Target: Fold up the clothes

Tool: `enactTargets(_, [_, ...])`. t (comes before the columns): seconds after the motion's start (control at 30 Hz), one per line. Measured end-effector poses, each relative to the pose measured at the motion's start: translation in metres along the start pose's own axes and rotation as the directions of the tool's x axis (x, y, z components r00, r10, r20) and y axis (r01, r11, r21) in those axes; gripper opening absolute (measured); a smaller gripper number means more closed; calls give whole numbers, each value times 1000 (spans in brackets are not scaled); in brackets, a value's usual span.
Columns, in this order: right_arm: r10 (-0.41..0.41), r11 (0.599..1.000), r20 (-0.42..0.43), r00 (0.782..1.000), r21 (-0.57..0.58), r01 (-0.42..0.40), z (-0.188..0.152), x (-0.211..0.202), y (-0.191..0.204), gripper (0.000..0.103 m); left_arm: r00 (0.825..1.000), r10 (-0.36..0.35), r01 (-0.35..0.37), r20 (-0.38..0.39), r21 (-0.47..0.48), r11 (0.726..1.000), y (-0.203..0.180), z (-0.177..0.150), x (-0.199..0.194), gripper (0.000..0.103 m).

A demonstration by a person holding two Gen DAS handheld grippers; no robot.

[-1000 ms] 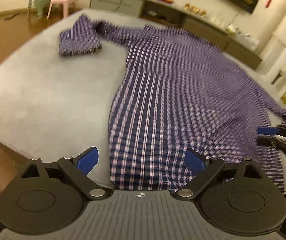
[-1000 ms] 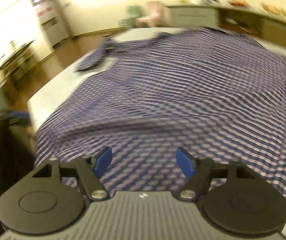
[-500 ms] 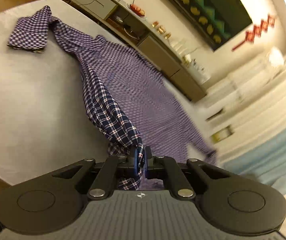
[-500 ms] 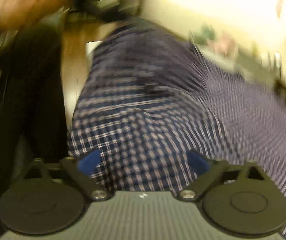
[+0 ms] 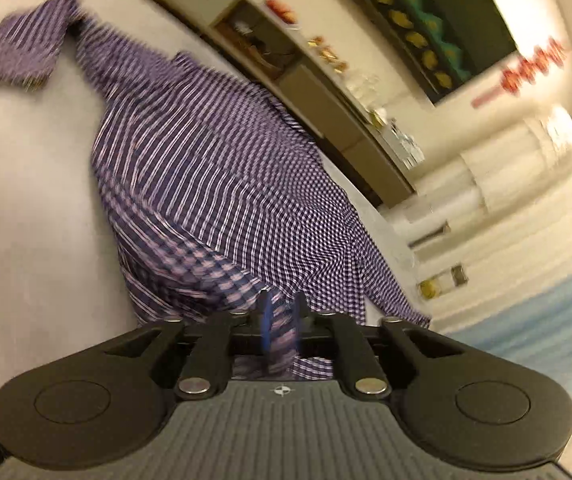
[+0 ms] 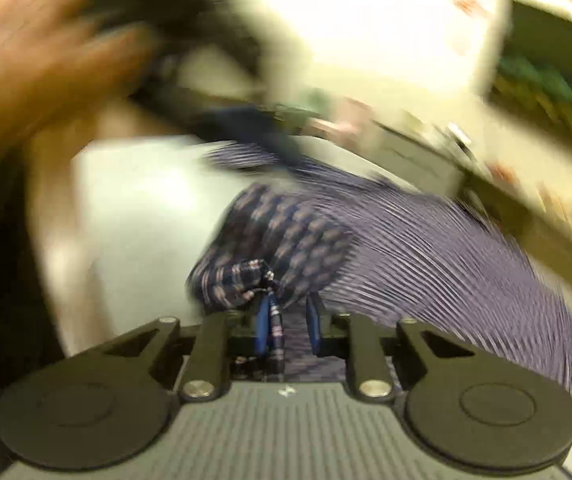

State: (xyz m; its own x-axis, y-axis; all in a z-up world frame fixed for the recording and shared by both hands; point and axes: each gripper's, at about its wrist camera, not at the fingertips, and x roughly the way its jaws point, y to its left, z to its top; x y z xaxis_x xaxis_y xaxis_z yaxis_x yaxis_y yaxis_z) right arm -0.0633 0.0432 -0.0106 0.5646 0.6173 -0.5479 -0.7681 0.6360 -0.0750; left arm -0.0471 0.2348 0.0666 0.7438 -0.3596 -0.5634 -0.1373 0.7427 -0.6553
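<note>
A: Left wrist view?
B: The left gripper (image 5: 282,322), open a second ago, now pinches the shirt (image 5: 214,168) hem, lifted off the grey table (image 5: 26,200).
A: Right wrist view?
B: Blurred; the right gripper (image 6: 289,326) has likewise clamped bunched hem. The fold can start.

A purple-and-white checked cotton shirt (image 5: 214,184) sprawls on its pale surface, running from the upper left of the left wrist view down to the bottom centre. One sleeve, cuff squared off, stretches into the upper left corner. The near hem is bunched and lifted into folds at the bottom centre (image 6: 270,248).
</note>
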Motion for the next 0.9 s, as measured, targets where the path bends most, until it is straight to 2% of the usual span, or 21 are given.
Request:
enactTargets(0.03, [2, 995, -16, 1000, 102, 0, -1, 2, -23, 18, 1000, 15, -16, 13, 36, 999, 0, 0, -4, 62])
enactTargets(0.1, [12, 958, -56, 998, 286, 4, -10, 10, -65, 21, 999, 49, -51, 21, 83, 995, 5, -6, -5, 73])
enactTargets(0.2, [36, 901, -96, 995, 433, 9, -24, 15, -103, 31, 996, 88, -88, 5, 133, 987, 11, -16, 1, 73])
enactTargets(0.27, [60, 875, -94, 994, 484, -7, -28, 14, -115, 50, 995, 95, -93, -6, 160, 983, 10, -23, 9, 74])
enactTargets(0.33, [60, 875, -53, 997, 484, -27, -24, 7, -118, 59, 995, 93, -86, -22, 215, 973, 3, -32, 22, 85])
enactTargets(0.37, [76, 872, -22, 997, 486, -56, -22, 2, -120, 65, 995, 97, -86, -29, 259, 962, -2, -36, 30, 86])
enactTargets(0.4, [93, 869, 9, 996, 487, -85, -20, -3, -122, 69, 992, 123, -111, -18, 317, 942, -8, -42, 36, 86])
enactTargets(0.47, [127, 864, 62, 990, 484, -141, -16, -11, -124, 90, 978, 205, -199, 38, 452, 869, -22, -56, 48, 86])
enactTargets(0.53, [174, 868, 57, 983, 464, -180, -15, -9, -119, 94, 953, 274, -297, 127, 552, 779, -30, -70, 58, 83])
enactTargets(0.57, [197, 869, 54, 979, 453, -200, -14, -8, -116, 93, 950, 276, -307, 143, 578, 756, -30, -74, 61, 83])
enactTargets(0.63, [196, 898, 12, 980, 400, -185, -12, 0, -106, 92, 949, 278, -308, 147, 619, 723, -27, -81, 66, 70])
enactTargets(0.67, [187, 919, -24, 982, 357, -166, -12, 7, -99, 89, 950, 278, -304, 142, 628, 716, -25, -84, 67, 65])
enactTargets(0.7, [179, 937, -56, 982, 314, -153, -12, 13, -92, 86, 955, 269, -286, 125, 629, 722, -24, -84, 68, 52])
enactTargets(0.73, [177, 951, -84, 981, 272, -149, -13, 17, -87, 76, 962, 253, -262, 107, 626, 734, -22, -84, 67, 37])
enactTargets(0.77, [162, 965, -113, 980, 227, -133, -12, 20, -81, 59, 967, 236, -244, 97, 621, 745, -21, -84, 64, 32])
enactTargets(0.8, [129, 977, -143, 981, 187, -101, -10, 23, -77, 47, 972, 220, -226, 87, 615, 755, -20, -84, 62, 22])
enactTargets(0.83, [87, 987, -170, 982, 151, -62, -8, 28, -76, 25, 975, 206, -211, 79, 606, 767, -19, -84, 58, 11])
enactTargets(0.87, [50, 992, -183, 982, 127, -26, -9, 29, -75, 16, 978, 193, -199, 74, 584, 787, -18, -83, 51, 9])
enactTargets(0.9, [21, 993, -188, 982, 116, 1, -10, 28, -75, 13, 982, 176, -185, 69, 553, 813, -17, -82, 41, 6])
